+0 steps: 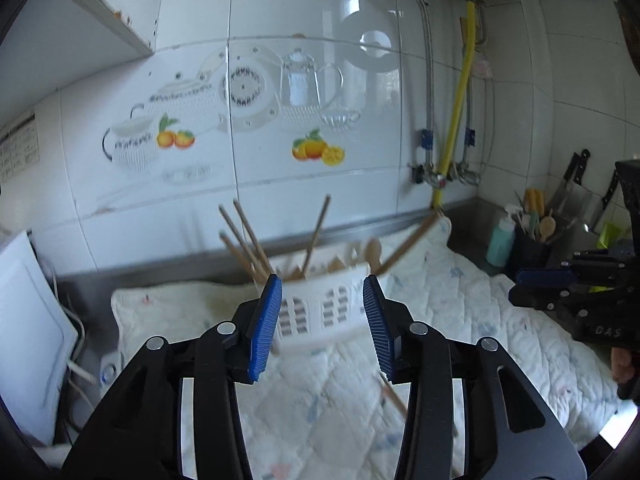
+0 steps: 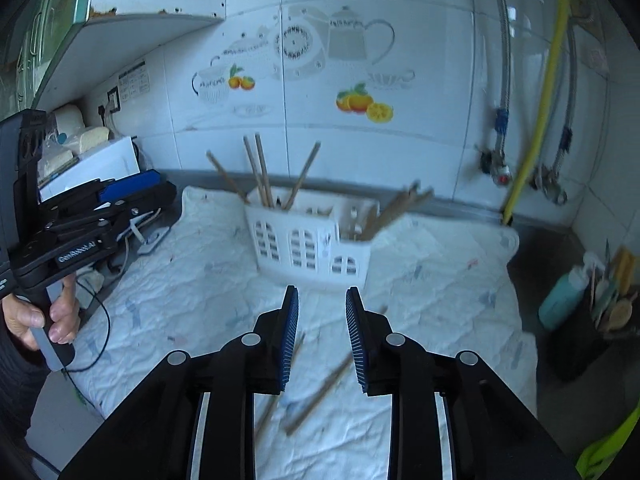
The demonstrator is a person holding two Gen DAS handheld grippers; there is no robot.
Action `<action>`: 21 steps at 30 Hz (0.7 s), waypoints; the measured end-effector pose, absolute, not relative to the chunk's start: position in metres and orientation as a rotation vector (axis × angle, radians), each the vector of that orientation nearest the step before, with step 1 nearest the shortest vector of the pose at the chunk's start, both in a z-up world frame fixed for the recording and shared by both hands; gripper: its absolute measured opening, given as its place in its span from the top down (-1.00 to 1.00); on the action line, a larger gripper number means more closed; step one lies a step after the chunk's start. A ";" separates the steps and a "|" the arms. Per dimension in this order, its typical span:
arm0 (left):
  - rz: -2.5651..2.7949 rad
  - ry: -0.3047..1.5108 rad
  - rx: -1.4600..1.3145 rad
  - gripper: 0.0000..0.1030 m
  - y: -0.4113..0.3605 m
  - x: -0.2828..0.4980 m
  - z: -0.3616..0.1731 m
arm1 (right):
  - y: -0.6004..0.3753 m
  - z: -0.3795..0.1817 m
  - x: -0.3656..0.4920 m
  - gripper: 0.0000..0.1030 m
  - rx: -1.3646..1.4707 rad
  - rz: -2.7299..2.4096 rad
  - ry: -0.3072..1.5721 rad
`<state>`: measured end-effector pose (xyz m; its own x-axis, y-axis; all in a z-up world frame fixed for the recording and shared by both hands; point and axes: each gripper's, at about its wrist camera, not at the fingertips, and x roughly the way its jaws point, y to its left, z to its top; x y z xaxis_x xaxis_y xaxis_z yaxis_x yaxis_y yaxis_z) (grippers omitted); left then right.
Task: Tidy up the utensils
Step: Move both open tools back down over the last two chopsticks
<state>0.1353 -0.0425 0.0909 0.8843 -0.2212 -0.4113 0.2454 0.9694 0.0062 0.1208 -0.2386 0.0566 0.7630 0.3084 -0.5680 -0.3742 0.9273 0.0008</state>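
Left wrist: our left gripper (image 1: 322, 320), jaws wide and empty, frames the rack (image 1: 320, 304); bumping it could tip it.

Right wrist: our right gripper (image 2: 322, 338), jaws half-open and empty, hovers over loose chopsticks (image 2: 320, 394) on the cloth (image 2: 420, 288); a skewed pinch may flick them away.

The basket (image 2: 308, 236) is showing as white moulded plastic with cut-out slots, and the chopsticks (image 2: 262, 170) standing in it are looking like matt, pale brown wood, as are the loose sticks (image 2: 320, 392) lying on the cloth. The quilt (image 2: 420, 280) covering the surface is reading as soft, stitched, matt white fabric, while the wall tiles (image 1: 312, 8) behind are shining glossy and smooth. Each gripper (image 1: 320, 320) is showing matt black plastic arms with ribbed blue pads (image 2: 290, 336).
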 end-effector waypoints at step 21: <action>-0.170 0.660 0.003 0.12 -0.034 0.085 -0.038 | -0.226 -0.116 0.116 0.56 0.094 0.284 0.816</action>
